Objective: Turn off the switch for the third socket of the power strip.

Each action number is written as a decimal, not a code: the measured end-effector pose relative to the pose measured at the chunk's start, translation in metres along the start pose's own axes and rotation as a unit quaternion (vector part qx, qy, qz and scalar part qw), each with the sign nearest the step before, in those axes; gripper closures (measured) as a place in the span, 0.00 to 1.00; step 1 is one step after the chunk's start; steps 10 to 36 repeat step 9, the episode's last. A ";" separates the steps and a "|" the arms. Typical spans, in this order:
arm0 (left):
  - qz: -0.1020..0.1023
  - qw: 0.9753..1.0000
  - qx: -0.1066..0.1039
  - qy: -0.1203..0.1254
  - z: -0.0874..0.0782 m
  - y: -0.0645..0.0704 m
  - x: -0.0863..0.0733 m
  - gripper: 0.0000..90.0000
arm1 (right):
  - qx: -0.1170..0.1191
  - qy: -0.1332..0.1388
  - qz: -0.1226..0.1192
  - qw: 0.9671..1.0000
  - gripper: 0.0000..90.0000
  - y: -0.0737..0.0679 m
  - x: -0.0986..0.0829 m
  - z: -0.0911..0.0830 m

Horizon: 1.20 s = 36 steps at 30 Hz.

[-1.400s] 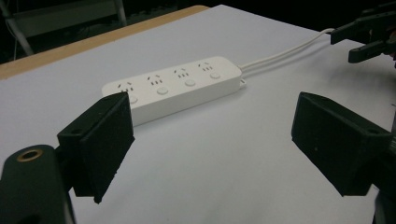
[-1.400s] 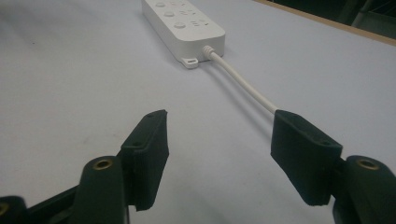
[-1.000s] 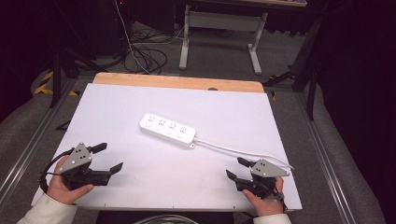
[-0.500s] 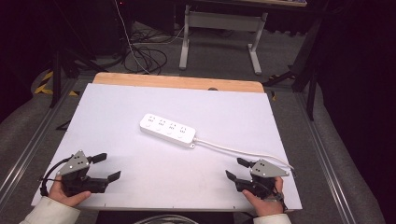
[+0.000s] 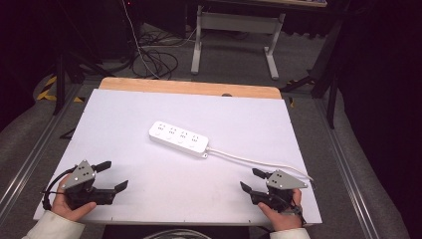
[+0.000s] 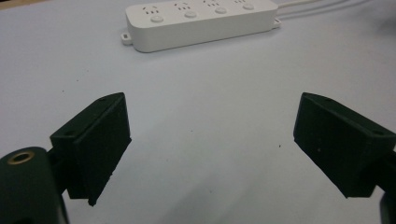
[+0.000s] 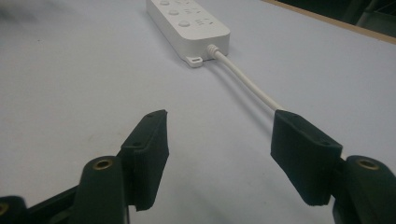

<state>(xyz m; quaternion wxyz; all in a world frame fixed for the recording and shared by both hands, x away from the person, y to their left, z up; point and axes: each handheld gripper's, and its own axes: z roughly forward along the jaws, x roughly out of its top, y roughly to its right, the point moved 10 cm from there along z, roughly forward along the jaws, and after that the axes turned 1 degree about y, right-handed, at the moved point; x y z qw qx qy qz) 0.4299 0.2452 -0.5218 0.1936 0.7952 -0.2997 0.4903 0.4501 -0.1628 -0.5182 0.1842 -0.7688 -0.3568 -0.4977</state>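
Table: white sheet over a wooden top, taking up the middle of the high view; a strip of bare wood runs along its far edge.
Power strip: white, lying flat at the centre of the frame, long axis running upper left to lower right. Well apart from both grippers. At the top of the left gripper view and at the top of the right gripper view.
Cord: white, leaves the strip's right end and runs toward the lower right, passing just beside the right gripper.
Left gripper: lower left of the frame, held in a hand, jaws spread wide, nothing between them.
Right gripper: lower right, held in a hand, jaws wide apart, empty; in its own view the cord passes behind the right-hand jaw.
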 end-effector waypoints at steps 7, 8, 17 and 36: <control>-0.004 1.000 -0.005 0.013 0.000 0.001 0.005 0.12 | -0.002 0.000 0.001 1.000 0.41 0.000 -0.001 -0.002; -0.008 1.000 -0.006 0.013 0.000 0.001 0.005 0.11 | -0.004 0.000 0.001 1.000 0.41 0.001 -0.001 -0.002; -0.014 1.000 -0.011 0.012 0.000 0.001 0.004 0.11 | -0.004 0.000 0.002 1.000 0.41 0.001 -0.001 -0.002; -0.014 1.000 -0.011 0.012 0.000 0.001 0.004 0.11 | -0.004 0.000 0.002 1.000 0.41 0.001 -0.001 -0.002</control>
